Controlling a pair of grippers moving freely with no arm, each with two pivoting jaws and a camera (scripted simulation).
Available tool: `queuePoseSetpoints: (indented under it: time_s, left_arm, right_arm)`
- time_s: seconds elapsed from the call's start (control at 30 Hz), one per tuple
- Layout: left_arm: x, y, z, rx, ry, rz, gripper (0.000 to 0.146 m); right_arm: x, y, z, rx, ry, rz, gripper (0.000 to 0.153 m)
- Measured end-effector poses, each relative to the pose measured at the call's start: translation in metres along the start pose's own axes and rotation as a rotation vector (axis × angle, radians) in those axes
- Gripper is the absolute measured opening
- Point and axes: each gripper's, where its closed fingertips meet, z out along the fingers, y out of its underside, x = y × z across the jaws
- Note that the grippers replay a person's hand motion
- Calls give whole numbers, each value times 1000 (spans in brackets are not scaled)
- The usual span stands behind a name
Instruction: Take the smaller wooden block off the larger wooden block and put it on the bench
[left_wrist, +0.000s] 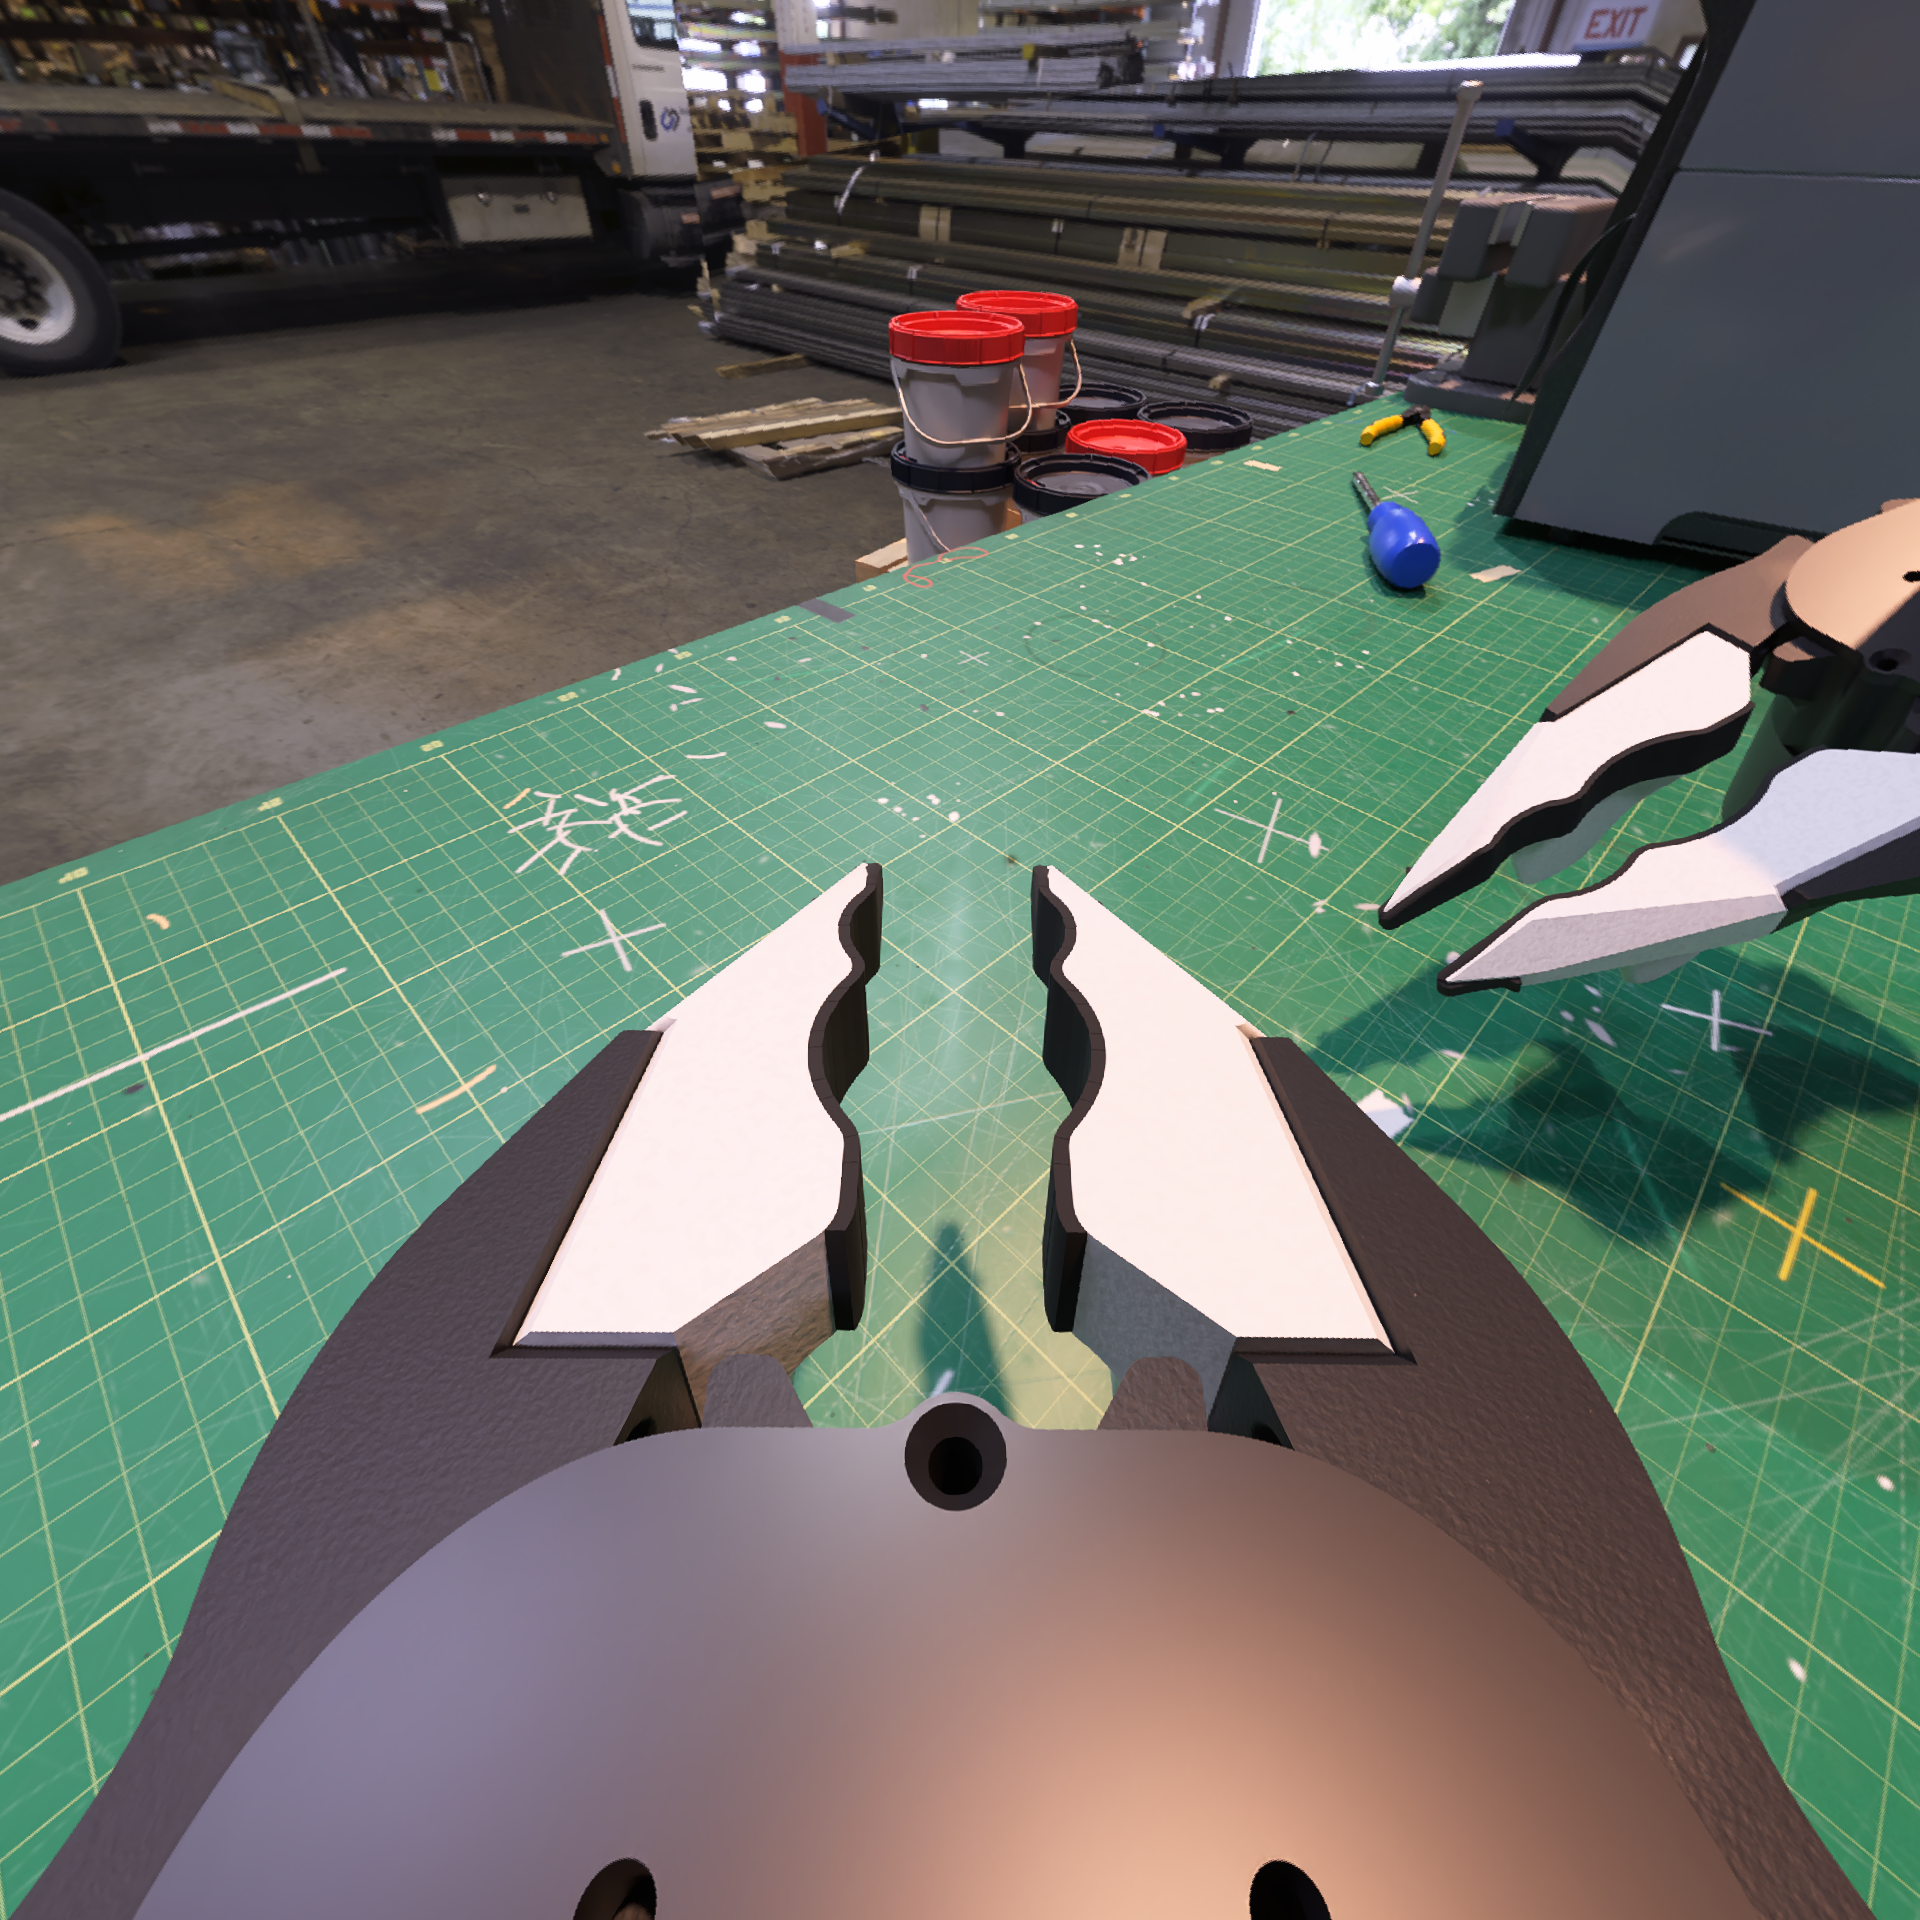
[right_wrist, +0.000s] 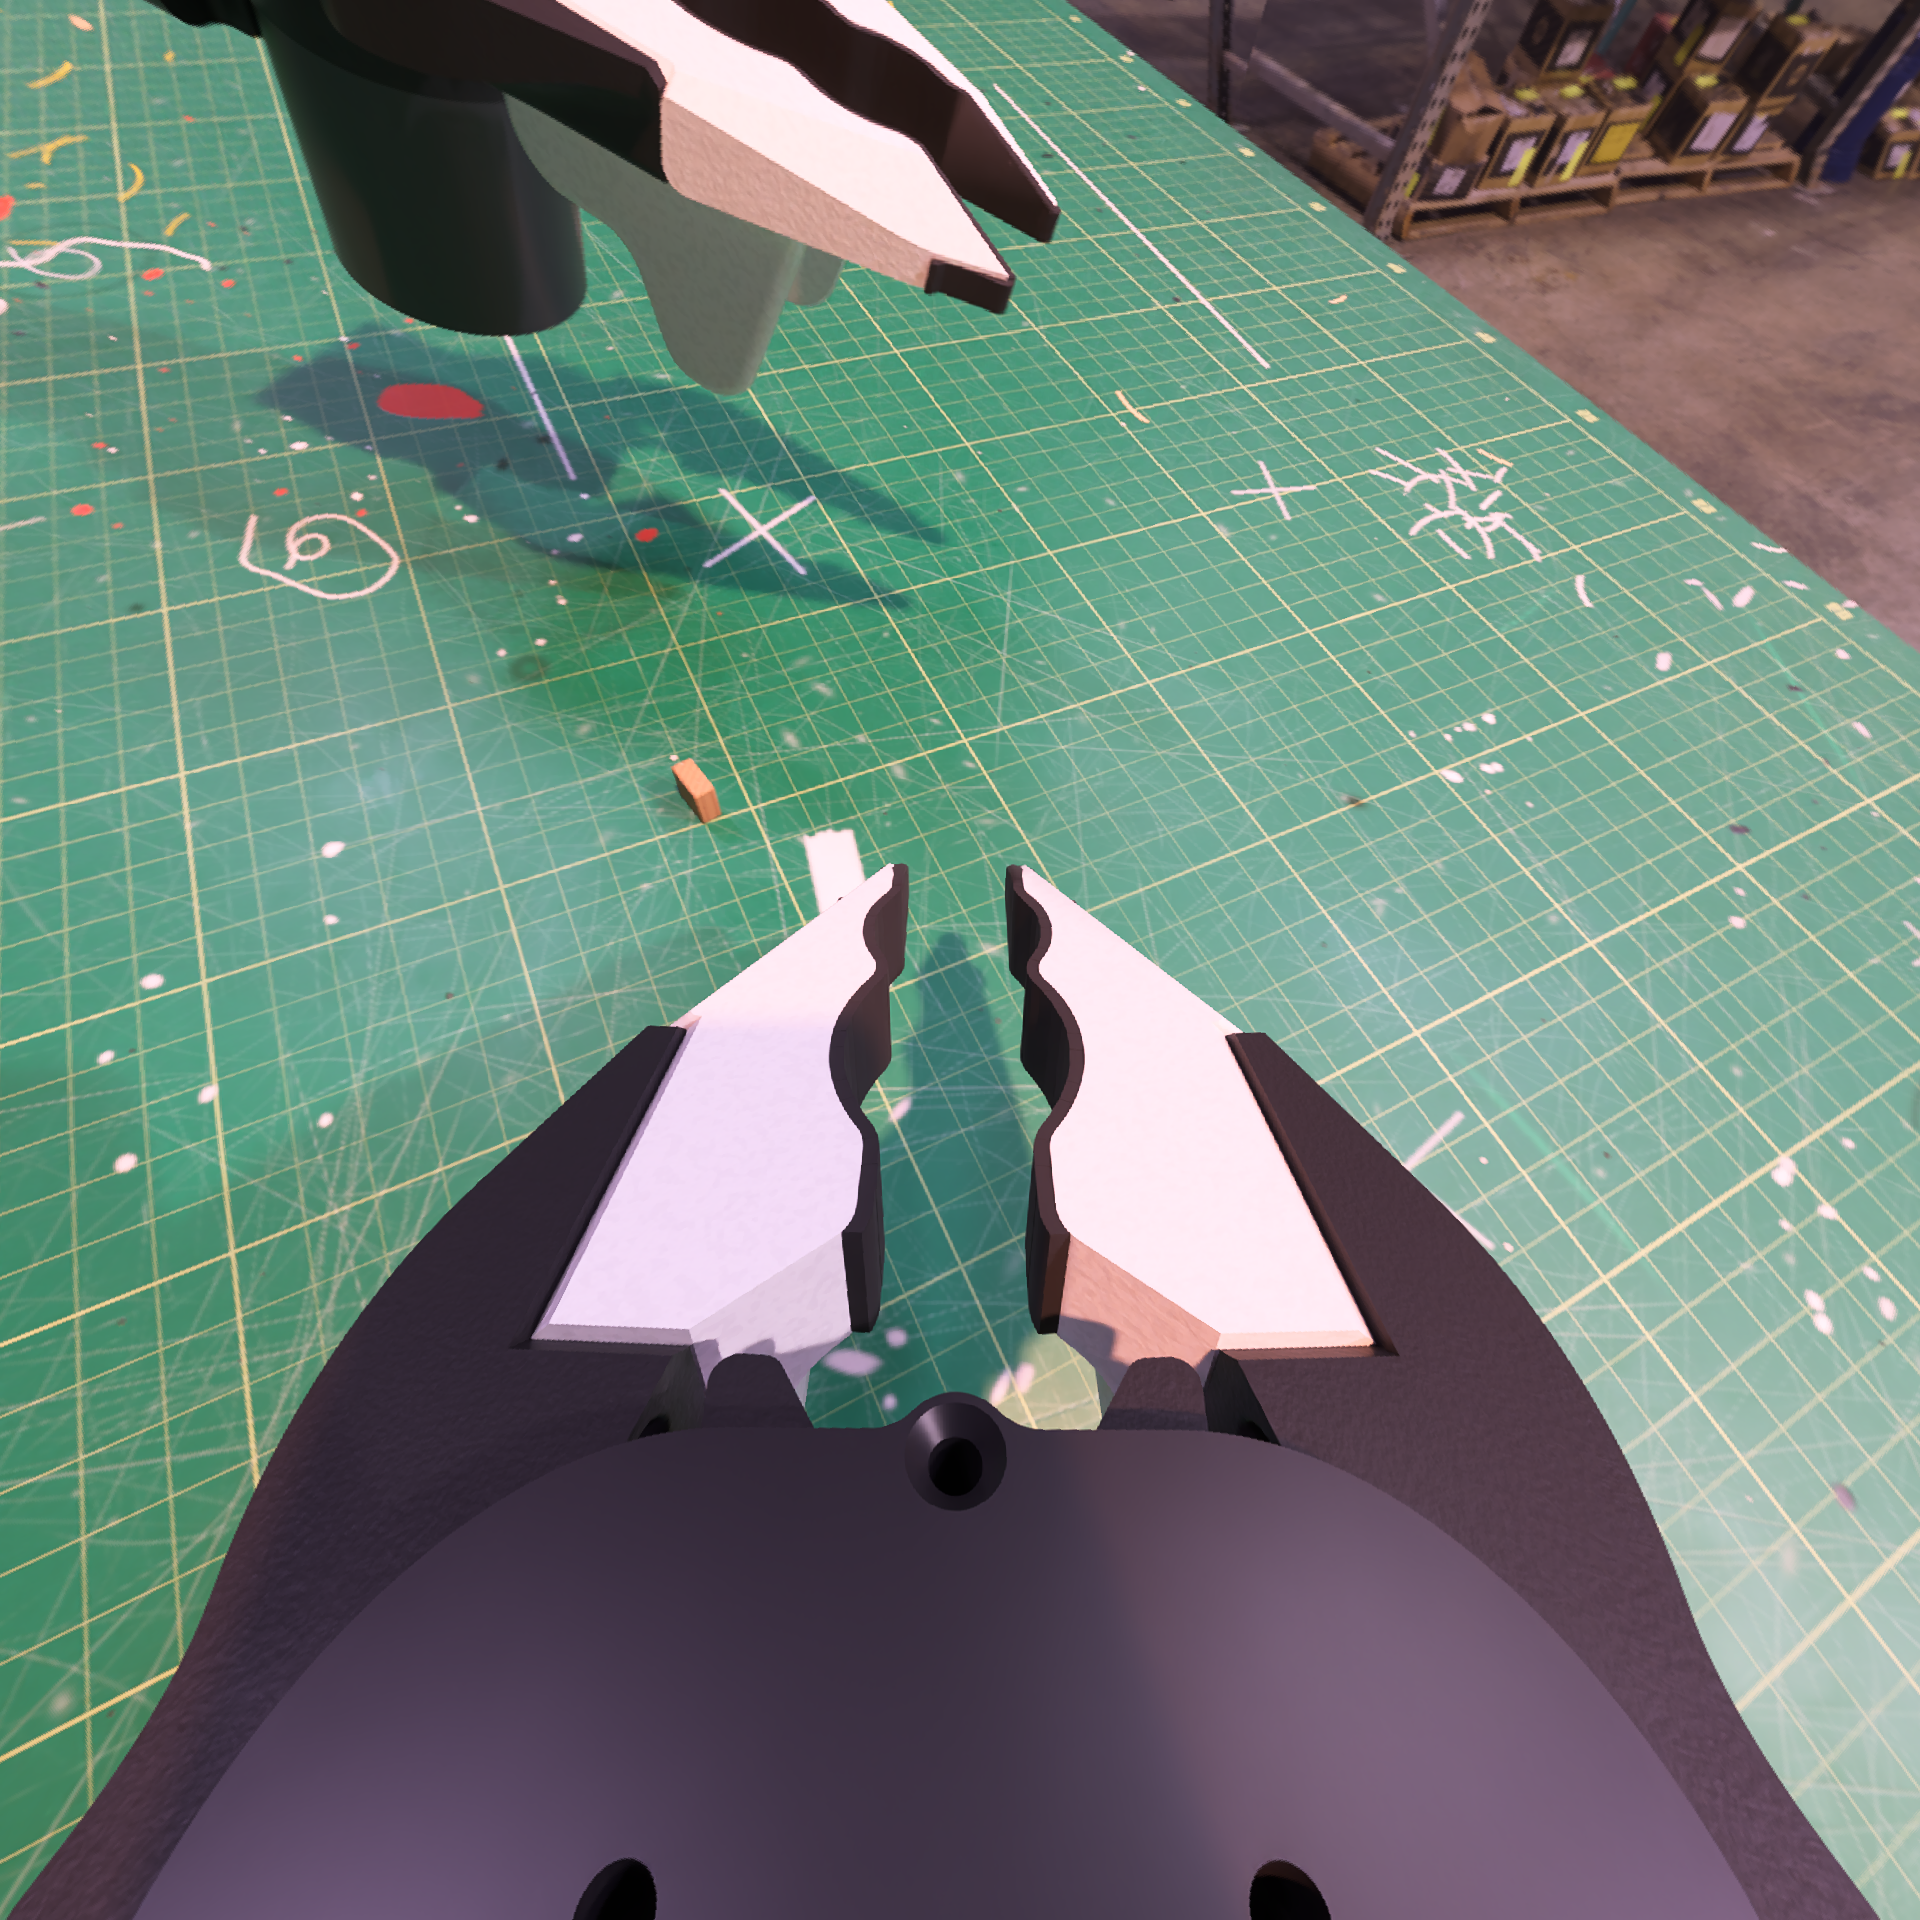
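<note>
Green cutting mat (left_wrist: 1039, 727) covers the bench, gridded, scuffed, marked with chalk crosses and paint specks.

Left gripper (left_wrist: 956, 883): jaws spread, a clear gap between the white fingers, nothing between them. It hovers above bare mat, touching nothing visible.

Right gripper (right_wrist: 956, 883): jaws likewise spread, gap slightly narrower, nothing held. In the left wrist view it (left_wrist: 1413, 951) enters from 3 o'clock, tips parted and pointing toward 9 o'clock, its shadow on the mat beneath.

Small wooden block (right_wrist: 697, 790): seen only in the right wrist view, lying on the mat at about 11 o'clock from the right gripper's tips, near them but apart. A strip of pale tape (right_wrist: 831, 868) lies between block and left fingertip. Whether this is the smaller or the larger block, I cannot tell; only one shows.

Left gripper in the right wrist view (right_wrist: 1023, 249): at 12 o'clock, well above the mat.

At 1 o'clock in the left wrist view: blue-handled screwdriver (left_wrist: 1397, 540), yellow-handled pliers (left_wrist: 1405, 428) beyond it. Red-lidded buckets (left_wrist: 977, 395) stand off the bench edge at 12 o'clock.
</note>
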Motion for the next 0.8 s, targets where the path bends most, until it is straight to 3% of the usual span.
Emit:
queuePoseSetpoints:
  time_s: [0.23,0.33,0.63,0.8]
  left_arm:
    - [-4,-2,-4,8,-5,-37,27]
    - [-2,2,-3,-13,4,-39,27]
    - [11,16,2,-105,58,-26,29]
    - [26,23,4,-146,132,-13,29]
  right_arm:
    - [9,3,-9,-16,11,-12,16]
    - [0,7,-8,-30,-61,11,15]
    - [-16,44,9,-248,-103,-90,15]
    - [-17,44,11,-237,-98,-107,2]
